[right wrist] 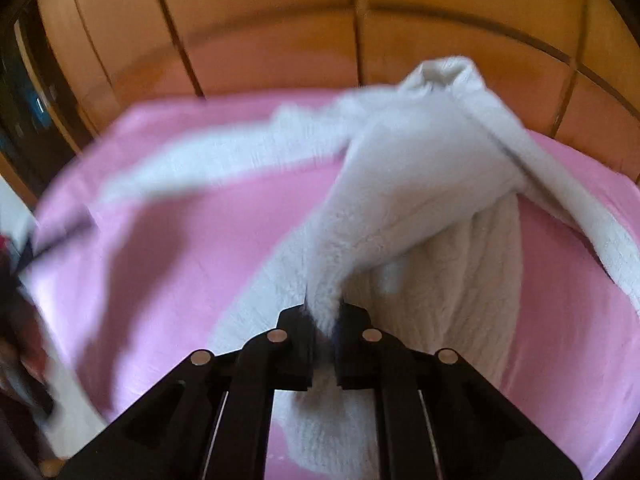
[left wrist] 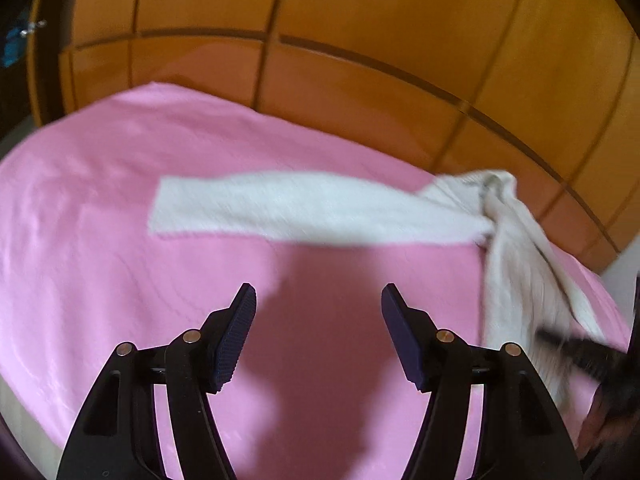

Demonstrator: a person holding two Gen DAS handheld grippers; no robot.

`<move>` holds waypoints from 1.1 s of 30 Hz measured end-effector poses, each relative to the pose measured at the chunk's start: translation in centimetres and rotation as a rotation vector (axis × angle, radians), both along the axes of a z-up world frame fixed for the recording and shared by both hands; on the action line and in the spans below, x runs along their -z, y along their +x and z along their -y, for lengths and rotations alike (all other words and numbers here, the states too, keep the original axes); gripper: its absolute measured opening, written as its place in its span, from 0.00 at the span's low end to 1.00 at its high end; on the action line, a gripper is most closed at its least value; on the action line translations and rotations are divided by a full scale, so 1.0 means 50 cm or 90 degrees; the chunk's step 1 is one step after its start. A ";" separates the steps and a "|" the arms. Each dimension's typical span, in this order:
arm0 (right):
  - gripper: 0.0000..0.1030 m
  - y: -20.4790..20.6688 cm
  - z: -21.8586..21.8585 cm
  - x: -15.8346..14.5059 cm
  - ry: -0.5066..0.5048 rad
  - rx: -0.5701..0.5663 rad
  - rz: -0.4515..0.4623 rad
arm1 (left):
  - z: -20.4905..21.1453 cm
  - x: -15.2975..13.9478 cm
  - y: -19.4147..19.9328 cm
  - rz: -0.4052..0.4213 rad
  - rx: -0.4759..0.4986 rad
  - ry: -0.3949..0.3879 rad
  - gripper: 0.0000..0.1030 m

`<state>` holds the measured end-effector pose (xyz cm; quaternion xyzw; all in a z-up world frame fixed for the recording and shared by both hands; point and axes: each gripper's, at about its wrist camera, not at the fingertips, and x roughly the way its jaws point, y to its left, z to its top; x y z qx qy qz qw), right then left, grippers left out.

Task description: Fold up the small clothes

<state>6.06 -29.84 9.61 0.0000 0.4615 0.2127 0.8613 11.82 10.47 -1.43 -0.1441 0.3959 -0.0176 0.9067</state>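
1. Right gripper is clamped tight on a bunched bit of the white garment, jaws nearly touching with fleece squeezed between them. Left gripper is wide apart with nothing in it, just pink sheet under it.
2. The garment sits ahead of the right gripper, partly lifted, one long strip trailing off to its left across the sheet. From the left gripper it's ahead and off to the right, not touching.
3. Biggest risk imo: only one pinch point, so the rest twists into a rope instead of lying flat. It already looks knotted near the far end.
4. The grip is on a small tuft, so a fast pull could let it slip out.
5. Dragging could also rumple the sheet.
6. Fabric looks thick, fuzzy, ribbed in places, floppy. Sheet is thin and smooth. Wooden panels behind look hard and glossy.
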 end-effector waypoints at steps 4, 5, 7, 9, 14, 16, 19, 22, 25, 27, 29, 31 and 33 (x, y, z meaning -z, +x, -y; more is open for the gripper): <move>0.05 -0.015 0.152 -0.179 0.081 0.079 0.114 | 0.031 0.019 -0.015 -0.013 0.066 -0.068 0.62; 0.05 -0.016 0.190 -0.211 0.091 0.102 0.136 | 0.044 0.024 -0.016 -0.016 0.081 -0.079 0.62; 0.05 -0.013 0.273 -0.266 0.095 0.163 0.178 | 0.075 0.030 -0.015 -0.021 0.109 -0.102 0.60; 0.05 -0.009 0.345 -0.292 0.061 0.223 0.210 | 0.112 0.037 -0.009 -0.032 0.145 -0.127 0.56; 0.05 0.032 0.471 -0.262 -0.002 0.332 0.191 | 0.214 0.067 0.014 -0.083 0.222 -0.183 0.49; 0.05 0.048 0.509 -0.226 -0.001 0.354 0.155 | 0.253 0.080 0.024 -0.106 0.245 -0.214 0.49; 0.05 0.064 0.527 -0.180 0.000 0.363 0.119 | 0.311 0.101 0.041 -0.143 0.278 -0.293 0.50; 0.05 0.063 0.529 -0.158 0.005 0.364 0.103 | 0.362 0.116 0.060 -0.155 0.286 -0.314 0.53; 0.05 0.045 0.546 -0.159 0.002 0.361 0.099 | 0.404 0.124 0.084 -0.149 0.279 -0.304 0.53; 0.05 0.056 0.544 -0.158 0.001 0.357 0.100 | 0.420 0.125 0.104 -0.149 0.269 -0.317 0.53; 0.05 0.047 0.546 -0.162 0.002 0.352 0.102 | 0.428 0.112 0.122 -0.156 0.276 -0.304 0.14; 0.05 0.051 0.540 -0.171 0.011 0.341 0.108 | 0.421 0.094 0.128 -0.153 0.277 -0.283 0.04; 0.05 0.044 0.529 -0.193 0.037 0.319 0.120 | 0.398 0.059 0.127 -0.120 0.282 -0.269 0.04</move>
